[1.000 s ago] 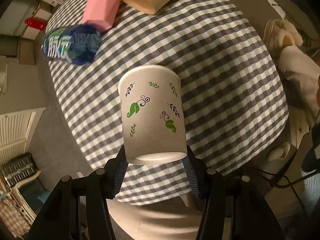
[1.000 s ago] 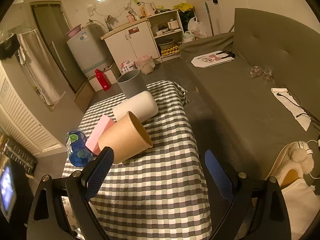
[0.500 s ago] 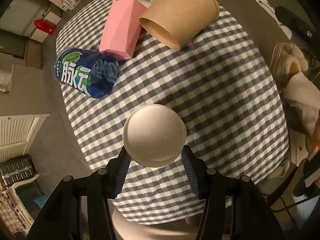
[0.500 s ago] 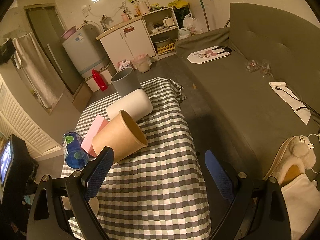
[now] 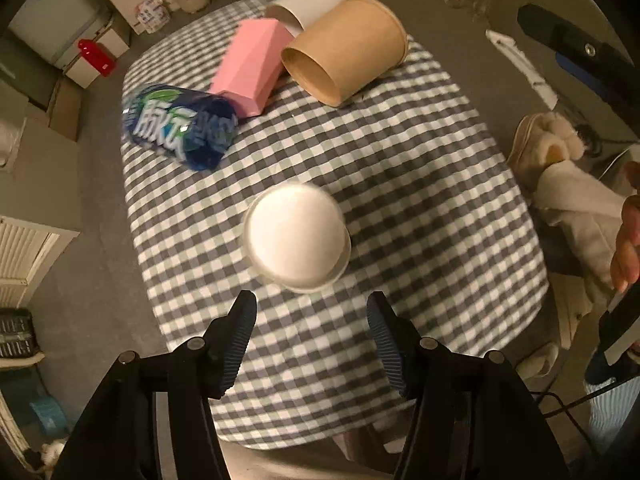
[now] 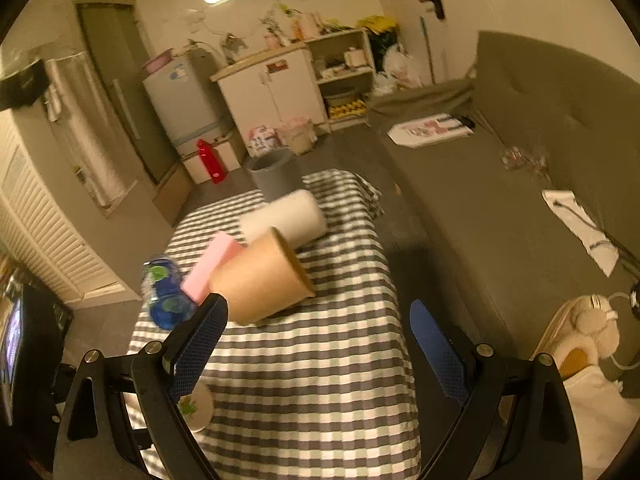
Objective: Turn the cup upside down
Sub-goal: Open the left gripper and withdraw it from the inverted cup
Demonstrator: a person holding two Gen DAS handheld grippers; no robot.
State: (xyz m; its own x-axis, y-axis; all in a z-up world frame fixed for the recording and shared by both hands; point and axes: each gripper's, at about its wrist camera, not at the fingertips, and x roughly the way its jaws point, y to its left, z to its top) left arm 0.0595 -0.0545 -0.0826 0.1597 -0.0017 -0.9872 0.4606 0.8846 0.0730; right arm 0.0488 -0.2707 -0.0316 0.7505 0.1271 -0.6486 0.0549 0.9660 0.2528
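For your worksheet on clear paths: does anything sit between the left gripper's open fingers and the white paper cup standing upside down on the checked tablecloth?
Nothing visible: only bare checked tablecloth separates the left gripper from the white paper cup.

Left tongs point(image 5: 311, 316) spread wide, nothing between the pads. Cup point(image 5: 296, 237) sits base-up on the checkered desk point(image 5: 420, 184) just ahead of the tips, apart from both; edges blurred, so rim contact with the cloth looks likely but isn't certain.
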